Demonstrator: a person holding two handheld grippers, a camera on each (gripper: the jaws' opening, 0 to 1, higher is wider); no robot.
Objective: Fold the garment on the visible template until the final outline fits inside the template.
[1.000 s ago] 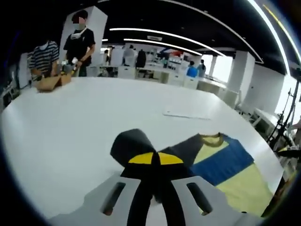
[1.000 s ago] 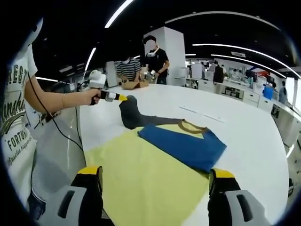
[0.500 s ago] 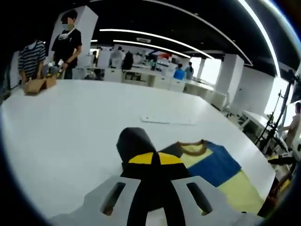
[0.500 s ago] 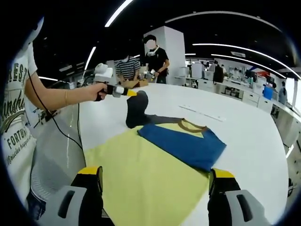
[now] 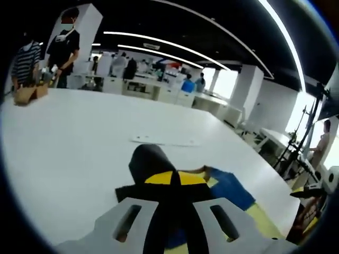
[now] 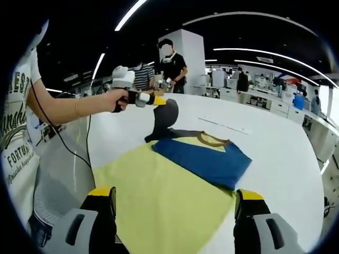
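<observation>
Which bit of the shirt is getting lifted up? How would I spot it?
Find the big white table, then the shirt spread on it, mostly yellow with a blue part folded across the top. At its far corner the dark grey sleeve stands up off the table, pinched in the yellow-tipped left gripper a hand holds. It is the only dark, raised piece; everything else lies flat.
</observation>
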